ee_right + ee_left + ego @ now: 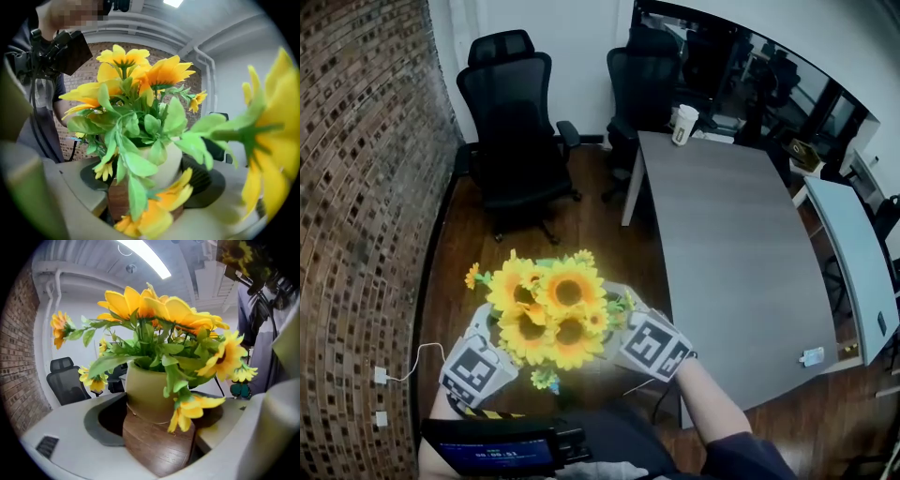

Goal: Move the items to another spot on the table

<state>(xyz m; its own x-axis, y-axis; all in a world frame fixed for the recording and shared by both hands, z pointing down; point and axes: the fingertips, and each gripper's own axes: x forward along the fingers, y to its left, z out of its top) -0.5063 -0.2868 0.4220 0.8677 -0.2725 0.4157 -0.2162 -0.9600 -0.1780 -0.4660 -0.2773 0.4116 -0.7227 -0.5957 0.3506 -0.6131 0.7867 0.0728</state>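
Yellow sunflowers masking vase, left claw, right claw

**Operator with two hand-held grippers: outward appearance**

Left gripper: pale grey moulded shells, broad and rounded, with dark grey pads set in the inner faces. It has a small slotted vent, a white left cube printed with black square markers, and a yellow-and-black striped band behind the cube. Right gripper: the same pale shells, a dark ribbed pad, and a matching right cube. Person: dark sleeve, grey-blue top, and a black box with a lit blue screen at the chest. Black cables are bunched beside the box.
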